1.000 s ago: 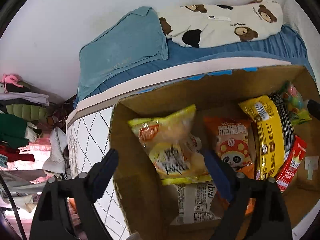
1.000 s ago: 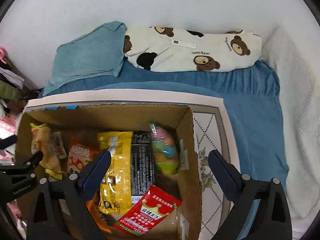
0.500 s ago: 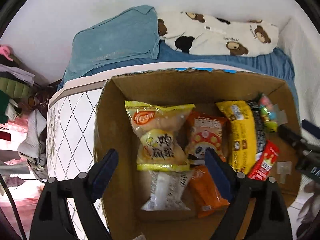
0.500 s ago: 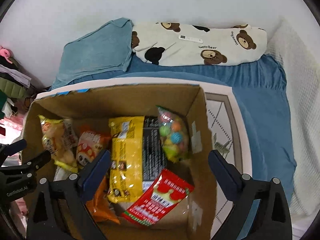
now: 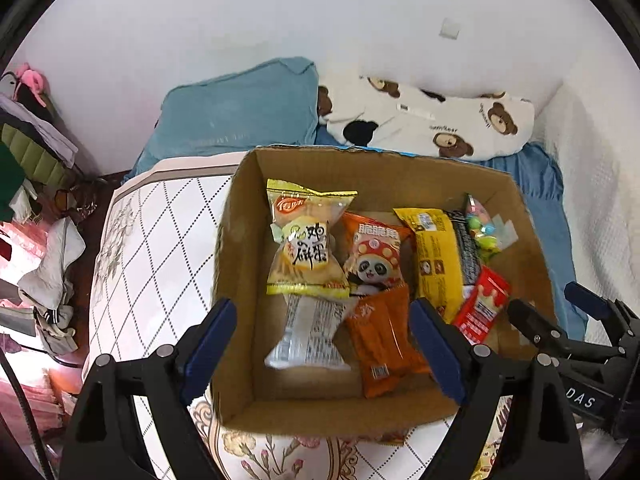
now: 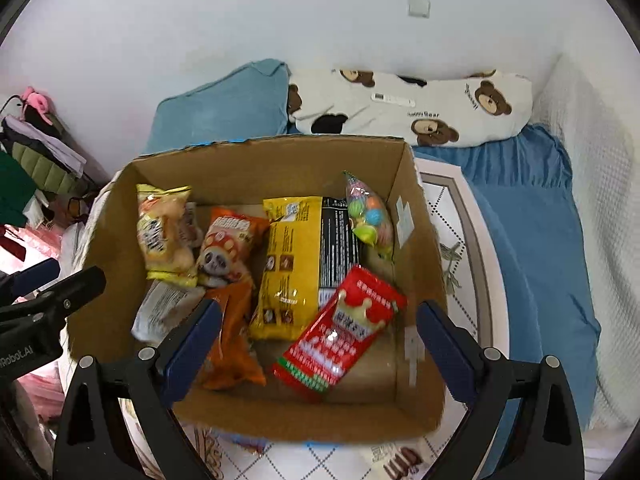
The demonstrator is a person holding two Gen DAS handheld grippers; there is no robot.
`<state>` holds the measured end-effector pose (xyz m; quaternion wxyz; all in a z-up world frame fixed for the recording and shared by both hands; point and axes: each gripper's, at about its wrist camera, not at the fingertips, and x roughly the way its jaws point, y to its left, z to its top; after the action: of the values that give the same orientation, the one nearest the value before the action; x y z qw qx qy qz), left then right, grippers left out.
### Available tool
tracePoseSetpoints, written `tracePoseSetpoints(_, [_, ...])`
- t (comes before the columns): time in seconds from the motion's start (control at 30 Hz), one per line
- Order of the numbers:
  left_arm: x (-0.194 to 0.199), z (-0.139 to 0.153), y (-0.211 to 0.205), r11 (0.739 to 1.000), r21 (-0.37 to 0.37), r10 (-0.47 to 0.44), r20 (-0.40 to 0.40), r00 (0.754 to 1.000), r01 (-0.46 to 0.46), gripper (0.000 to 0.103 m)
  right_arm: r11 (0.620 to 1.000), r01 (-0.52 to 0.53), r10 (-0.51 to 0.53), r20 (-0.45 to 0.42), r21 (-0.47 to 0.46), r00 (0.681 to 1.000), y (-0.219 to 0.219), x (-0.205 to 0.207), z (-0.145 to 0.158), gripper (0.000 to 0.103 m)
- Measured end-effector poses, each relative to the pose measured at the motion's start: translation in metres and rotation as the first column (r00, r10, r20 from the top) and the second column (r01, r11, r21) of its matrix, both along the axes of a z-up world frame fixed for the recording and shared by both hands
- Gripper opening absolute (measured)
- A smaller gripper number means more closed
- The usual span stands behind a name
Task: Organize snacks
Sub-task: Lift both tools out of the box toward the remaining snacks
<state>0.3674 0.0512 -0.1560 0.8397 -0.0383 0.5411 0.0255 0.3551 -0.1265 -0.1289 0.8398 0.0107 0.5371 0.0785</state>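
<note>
Pillow: teal pillow [image 6: 224, 108] at the far left of the bed, against the white wall.
Bolster: white bear-print bolster [image 6: 408, 108] just right of it, a white remote [image 6: 394, 100] lying on top.
Sheet: blue sheet [image 6: 532, 216] on the right.
Mattress: quilted mattress [image 5: 156, 232], bare on the near left.
Clothes: heap of clothes [image 5: 28, 152] at far left.
Wall: switch plate [image 6: 419, 8] high up.

matt cardboard box [image 6: 420, 264] — glossy plastic snack packets [image 6: 296, 264] — soft cloth pillow [image 6: 412, 108].

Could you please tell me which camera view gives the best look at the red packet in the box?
The right wrist view: the red packet lies whole and unobstructed between the yellow bag and the box wall. In the left wrist view it is smaller, off to the side, with its lower end close behind a tool finger.
</note>
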Motion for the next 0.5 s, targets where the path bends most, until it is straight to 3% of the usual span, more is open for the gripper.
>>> tracePoseSetpoints(0.3, [-0.064,0.037,-0.003,1.000,0.002,-0.005,0.128,0.992,0.005,0.088,1.000,0.006,-0.008,0.156,0.011,0.988,-0.002,-0.071,0.047,0.100])
tracePoseSetpoints(0.5, [-0.093,0.058,-0.008,1.000,0.012,-0.018,0.197,0.980,0.016,0.088,1.000,0.012,-0.014,0.215,0.008,0.976,-0.004,-0.105,0.068,0.100])
